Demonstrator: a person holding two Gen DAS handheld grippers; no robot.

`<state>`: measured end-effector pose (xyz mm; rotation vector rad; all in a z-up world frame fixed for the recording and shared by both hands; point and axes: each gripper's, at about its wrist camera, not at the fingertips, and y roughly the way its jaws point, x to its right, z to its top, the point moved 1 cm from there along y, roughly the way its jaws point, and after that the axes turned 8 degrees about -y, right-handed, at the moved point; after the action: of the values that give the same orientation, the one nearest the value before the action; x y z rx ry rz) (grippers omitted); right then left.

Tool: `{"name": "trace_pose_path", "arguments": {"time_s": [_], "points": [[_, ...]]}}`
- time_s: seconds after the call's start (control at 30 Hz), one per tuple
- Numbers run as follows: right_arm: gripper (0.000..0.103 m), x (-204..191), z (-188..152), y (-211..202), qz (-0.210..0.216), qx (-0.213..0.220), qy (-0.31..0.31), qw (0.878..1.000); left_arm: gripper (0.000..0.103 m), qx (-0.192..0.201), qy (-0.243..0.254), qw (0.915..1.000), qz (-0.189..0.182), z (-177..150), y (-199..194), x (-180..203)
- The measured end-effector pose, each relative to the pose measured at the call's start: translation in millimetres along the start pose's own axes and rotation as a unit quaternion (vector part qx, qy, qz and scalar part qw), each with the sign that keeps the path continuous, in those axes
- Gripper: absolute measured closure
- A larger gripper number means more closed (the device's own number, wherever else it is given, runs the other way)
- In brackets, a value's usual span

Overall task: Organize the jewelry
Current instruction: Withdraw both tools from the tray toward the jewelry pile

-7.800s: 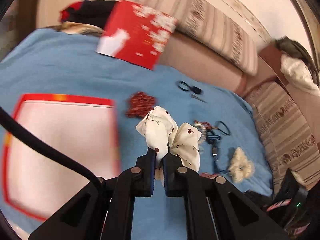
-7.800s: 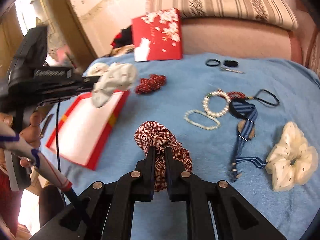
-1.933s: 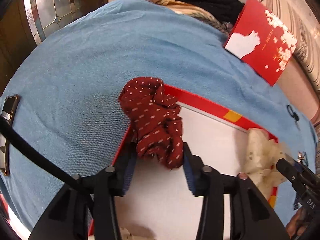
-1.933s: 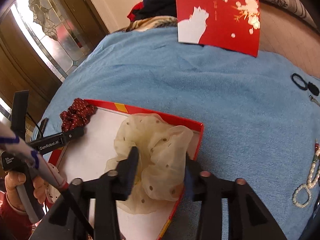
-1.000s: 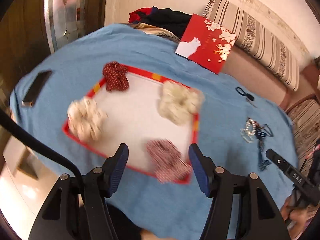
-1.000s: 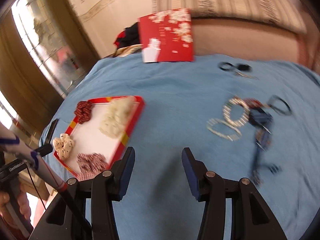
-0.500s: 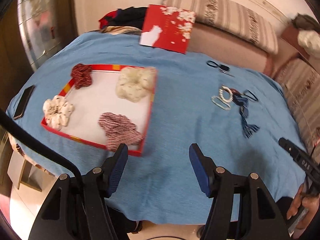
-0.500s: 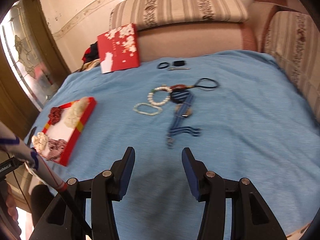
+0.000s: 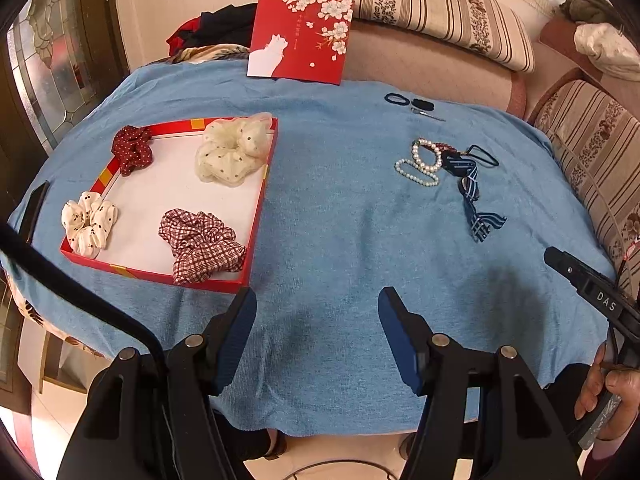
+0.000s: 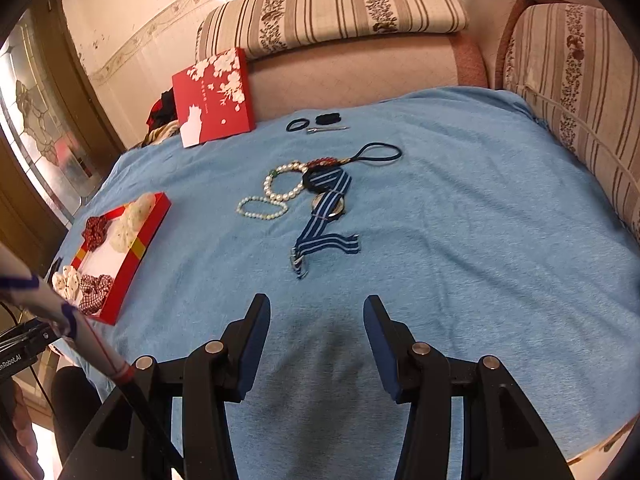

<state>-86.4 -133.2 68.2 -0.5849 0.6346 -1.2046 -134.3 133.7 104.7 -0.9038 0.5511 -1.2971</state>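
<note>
A: Both are empty. The left gripper has its jaws about half apart over bare blue cloth in the lower middle of its view; the right gripper is the same, parted and touching nothing

B: And the jewelry?

A: In the right wrist view, just above the jaws: a striped watch, then the large pearl bracelet and the small pearl bracelet a little left of it, a red bead bracelet partly under the strap, and a black cord loop above. Black hair ties and a hair clip lie near the top

B: The red tray?

A: Left of frame in the left view, four scrunchies inside; its centre is bare

B: How would you go on?

A: I'd judge the beads next. Come down steeply on one strand where it lies clear of the others, so the pile isn't dragged, and pinch the beads without snagging the cloth on the bench
</note>
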Motion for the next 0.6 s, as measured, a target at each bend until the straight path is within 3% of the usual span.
{"name": "trace_pose_path", "arguments": {"time_s": [0.33,0.6], "points": [[0.05,0.8,13.3,26.5,0.009,-0.01,0.006,1.0,0.041,-0.021,0.019,0.9995,0.01,16.5,42.2,11.6],[0.05,23.1,25.2,53.8,0.006,-0.024,0.027,0.999,0.041,-0.036,0.039,0.9984,0.018,32.0,78.1,24.6]]}}
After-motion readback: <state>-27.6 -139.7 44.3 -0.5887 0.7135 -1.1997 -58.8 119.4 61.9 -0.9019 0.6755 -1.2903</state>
